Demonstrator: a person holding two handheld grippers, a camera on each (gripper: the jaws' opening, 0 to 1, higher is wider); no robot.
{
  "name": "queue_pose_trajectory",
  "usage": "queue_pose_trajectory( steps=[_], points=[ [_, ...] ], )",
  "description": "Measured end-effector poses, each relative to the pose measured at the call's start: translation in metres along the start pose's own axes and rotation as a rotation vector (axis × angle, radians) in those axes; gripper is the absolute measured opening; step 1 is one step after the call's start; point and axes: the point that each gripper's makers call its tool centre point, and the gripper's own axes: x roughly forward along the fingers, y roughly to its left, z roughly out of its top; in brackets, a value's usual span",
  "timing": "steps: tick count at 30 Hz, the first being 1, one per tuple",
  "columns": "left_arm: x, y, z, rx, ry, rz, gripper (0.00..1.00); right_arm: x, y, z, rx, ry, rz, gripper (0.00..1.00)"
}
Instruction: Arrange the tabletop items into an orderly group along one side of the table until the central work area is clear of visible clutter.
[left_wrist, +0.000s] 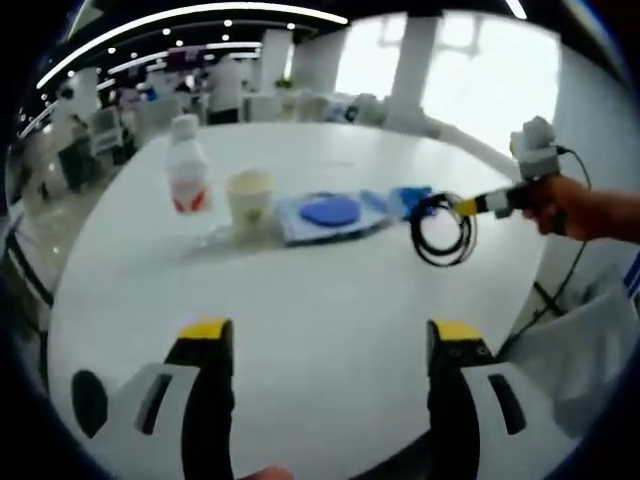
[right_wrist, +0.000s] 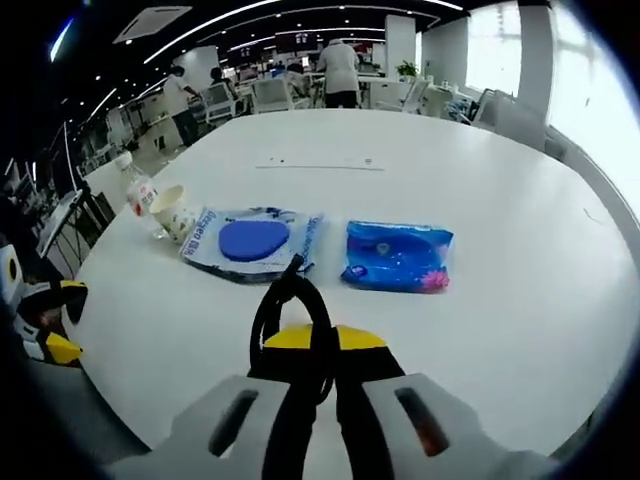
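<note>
Two hand-held grippers: right (right_wrist: 318, 345) clenched on black cable coil (right_wrist: 290, 310), left (left_wrist: 330, 335) released.

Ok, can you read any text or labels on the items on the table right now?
Nothing is legible.
Bottle: red label, text blurred.
Paper cup: print too small to read.
White and blue pack: lettering along its edge, too blurred to read.
Blue packet: print unreadable.
</note>
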Motion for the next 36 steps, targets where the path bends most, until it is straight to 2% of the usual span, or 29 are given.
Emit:
queue_pose_trajectory(
  steps=[3, 5, 10, 27, 32, 36],
  points=[
    [-0.001, 0.003, 0.001, -0.004, -0.005, 0.008, 0.76, 0.005, -0.003, -0.004, -0.018, 0.017, -0.011, 0.03],
    [-0.001, 0.004, 0.001, -0.008, -0.006, 0.010, 0.75, 0.007, -0.004, -0.005, 0.016, 0.022, 0.000, 0.03],
    [-0.001, 0.005, 0.002, -0.008, -0.010, 0.017, 0.75, 0.014, -0.008, -0.009, 0.008, 0.043, -0.006, 0.03],
    [-0.001, 0.008, -0.001, -0.012, 0.003, 0.027, 0.75, 0.026, -0.020, -0.013, 0.018, 0.064, -0.024, 0.04],
    [0.000, 0.009, -0.003, -0.013, 0.008, 0.027, 0.75, 0.029, -0.025, -0.021, -0.001, 0.078, -0.020, 0.04],
    [-0.001, 0.010, -0.003, -0.012, 0.009, 0.030, 0.75, 0.032, -0.036, -0.033, 0.046, 0.101, -0.018, 0.04]
  ],
)
